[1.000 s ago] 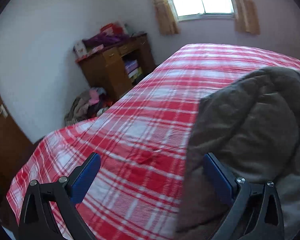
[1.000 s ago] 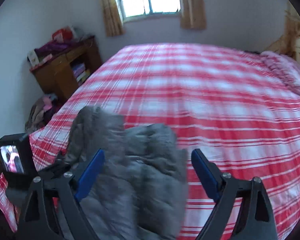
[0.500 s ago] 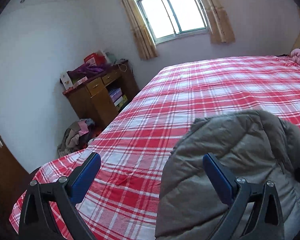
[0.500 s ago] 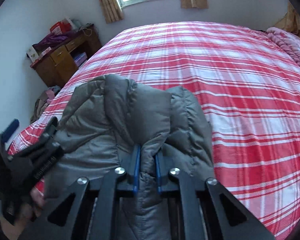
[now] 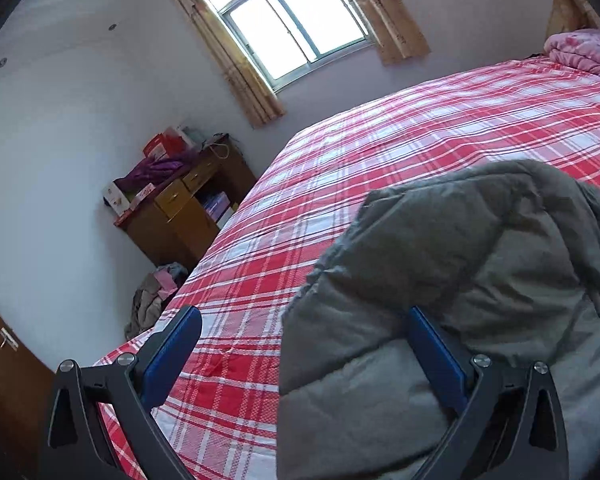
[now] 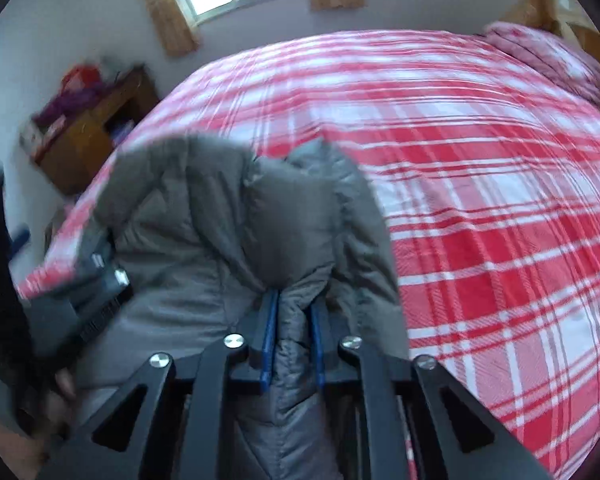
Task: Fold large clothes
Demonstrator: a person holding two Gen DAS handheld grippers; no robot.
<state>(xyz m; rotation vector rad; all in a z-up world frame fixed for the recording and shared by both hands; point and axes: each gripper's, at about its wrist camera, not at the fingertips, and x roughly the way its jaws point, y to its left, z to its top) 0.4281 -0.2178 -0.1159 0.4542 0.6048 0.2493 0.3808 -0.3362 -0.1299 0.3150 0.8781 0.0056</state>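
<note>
A grey quilted puffer jacket (image 5: pixel 480 280) lies bunched at the near edge of a bed with a red and white plaid sheet (image 5: pixel 400 140). My left gripper (image 5: pixel 300 344) is open; its right finger presses against the jacket's left part and its left finger is over the sheet. In the right wrist view my right gripper (image 6: pixel 292 328) is shut on a fold of the jacket (image 6: pixel 228 232). The left gripper's body shows blurred at the left of the jacket in that view (image 6: pixel 100 288).
A wooden desk (image 5: pixel 180 212) with boxes and purple cloth stands by the wall left of the bed. A heap of clothes (image 5: pixel 152 292) lies on the floor below it. A pink quilt (image 5: pixel 584 52) sits at the bed's far right. A curtained window (image 5: pixel 292 28) is behind.
My right gripper closed on a fold of the jacket and is lifting it. My left gripper tilted upward and stayed open beside the jacket.
</note>
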